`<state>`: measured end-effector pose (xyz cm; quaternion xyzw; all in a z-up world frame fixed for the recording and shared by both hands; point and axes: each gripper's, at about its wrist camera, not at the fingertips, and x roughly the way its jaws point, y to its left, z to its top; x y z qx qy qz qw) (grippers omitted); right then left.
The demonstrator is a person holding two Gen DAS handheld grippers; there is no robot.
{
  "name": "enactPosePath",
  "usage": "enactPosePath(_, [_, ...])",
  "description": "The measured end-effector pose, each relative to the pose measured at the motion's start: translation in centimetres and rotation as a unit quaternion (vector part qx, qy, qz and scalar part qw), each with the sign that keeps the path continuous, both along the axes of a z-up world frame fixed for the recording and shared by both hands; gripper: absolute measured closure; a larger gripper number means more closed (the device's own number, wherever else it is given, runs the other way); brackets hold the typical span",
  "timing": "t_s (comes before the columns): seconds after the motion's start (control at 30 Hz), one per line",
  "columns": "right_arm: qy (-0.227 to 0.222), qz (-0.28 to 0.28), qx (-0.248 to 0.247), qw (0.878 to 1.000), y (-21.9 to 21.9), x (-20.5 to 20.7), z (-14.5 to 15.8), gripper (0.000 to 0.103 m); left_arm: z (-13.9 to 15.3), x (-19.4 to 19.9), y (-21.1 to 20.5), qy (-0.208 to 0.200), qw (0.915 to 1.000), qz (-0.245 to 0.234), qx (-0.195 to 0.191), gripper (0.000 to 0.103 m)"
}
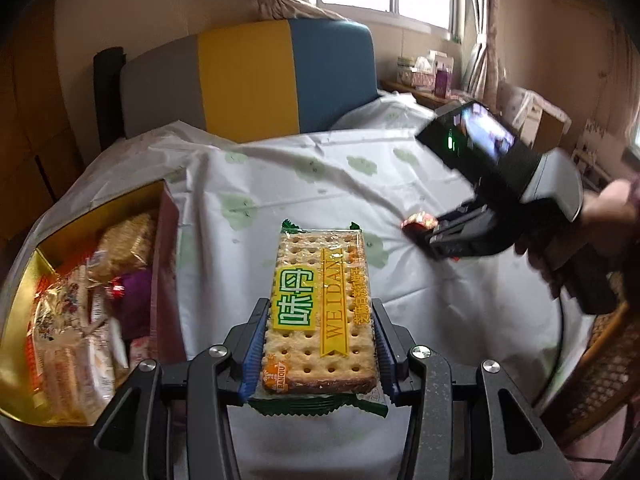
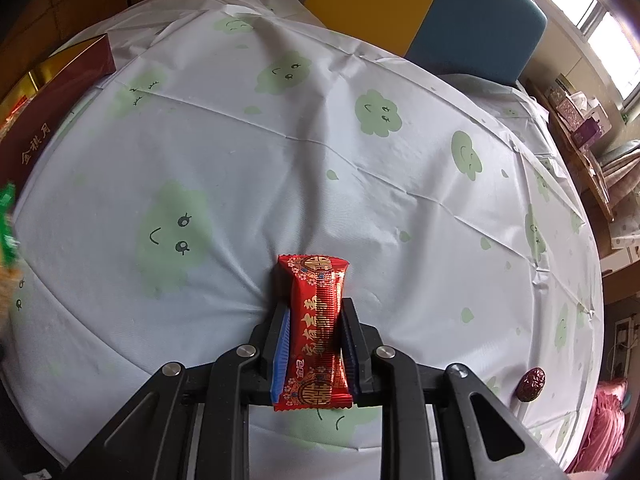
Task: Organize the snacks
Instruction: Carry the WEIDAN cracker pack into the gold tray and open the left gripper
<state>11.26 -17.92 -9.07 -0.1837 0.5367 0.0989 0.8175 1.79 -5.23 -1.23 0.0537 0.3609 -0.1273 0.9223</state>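
My left gripper (image 1: 320,308) is shut on a clear cracker packet (image 1: 320,300) with yellow and green labels, held above the tablecloth. A gold-lined snack box (image 1: 28,280) with several wrapped snacks lies to its left. My right gripper (image 2: 314,304) is shut on a red wrapped candy bar (image 2: 316,320), low over the cloth. In the left wrist view the right gripper (image 1: 424,232) shows at right, holding the red candy bar (image 1: 418,222). The box's dark red wall (image 2: 52,100) shows at the far left of the right wrist view.
A round table under a white cloth with green cloud faces (image 2: 320,140). A chair with grey, yellow and blue back (image 1: 248,76) stands behind it. A dark red date (image 2: 531,384) lies near the table's right edge. A wicker chair (image 1: 600,368) is at right.
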Motion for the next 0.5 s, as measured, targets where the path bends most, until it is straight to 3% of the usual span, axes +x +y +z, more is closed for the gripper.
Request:
enactPosePath(0.2, [-0.006, 0.005, -0.005, 1.000, 0.0, -0.2, -0.1, 0.080, 2.6, -0.6, 3.0, -0.014, 0.9990, 0.027, -0.032, 0.055])
enactPosePath(0.33, [-0.007, 0.006, -0.007, 1.000, 0.2, -0.5, -0.2, 0.080, 3.8, -0.1, 6.5, -0.013, 0.9959, 0.071, -0.055, 0.055])
enactPosePath(0.5, [-0.010, 0.007, -0.013, 1.000, 0.5, -0.7, -0.2, 0.080, 4.2, 1.3, 12.5, 0.008, 0.9829, 0.160, -0.090, 0.055])
